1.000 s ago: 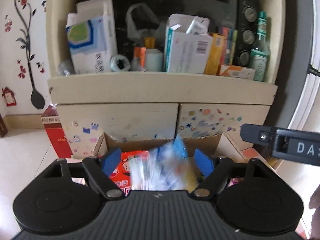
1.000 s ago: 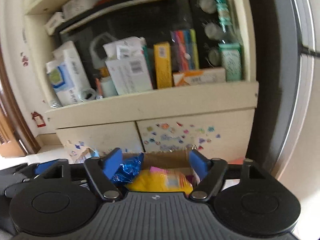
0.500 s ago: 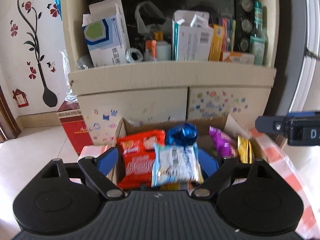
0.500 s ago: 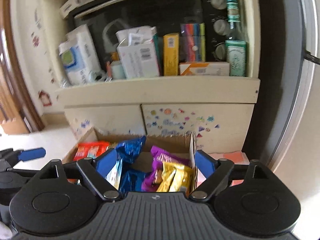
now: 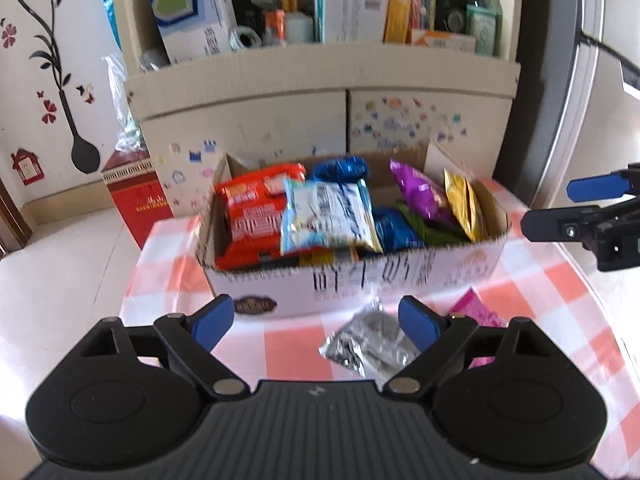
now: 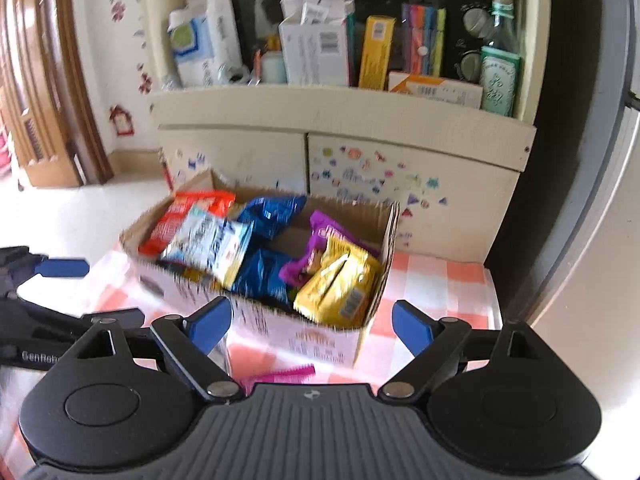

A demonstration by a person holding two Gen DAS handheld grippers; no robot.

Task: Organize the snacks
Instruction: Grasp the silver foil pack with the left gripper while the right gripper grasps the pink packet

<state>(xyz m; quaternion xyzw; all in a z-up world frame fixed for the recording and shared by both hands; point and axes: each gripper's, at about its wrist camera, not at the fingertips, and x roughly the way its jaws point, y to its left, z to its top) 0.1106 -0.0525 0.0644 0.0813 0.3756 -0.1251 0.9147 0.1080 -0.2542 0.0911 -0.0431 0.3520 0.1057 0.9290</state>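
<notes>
Left wrist view: the left tool [image 5: 316,322] hangs over the near part of the desk [image 5: 280,348] with its jaws wide and nothing gripped, having just been opening; a crumpled silver packet [image 5: 368,344] lies on the checked cloth between its blue pads, nearer the right one, untouched as far as can be told; a pink packet [image 5: 478,314] lies just right of it, partly hidden by the right finger; beyond both stands the cardboard box [image 5: 360,284], open-topped and filled with snacks: a red packet [image 5: 252,220] at the left, a pale blue packet [image 5: 328,216] lying over it, blue ones behind, a purple packet [image 5: 420,192] and a yellow packet [image 5: 464,204] at the right; the right tool [image 5: 580,208] reaches in from the right edge. Right wrist view: the right tool [image 6: 310,326] also stands wide and empty, its jaws just opened, framing the box's near right corner [image 6: 320,340]; the left tool [image 6: 60,280] shows at the left; a cluttered shelf [image 6: 344,116] runs behind.
</notes>
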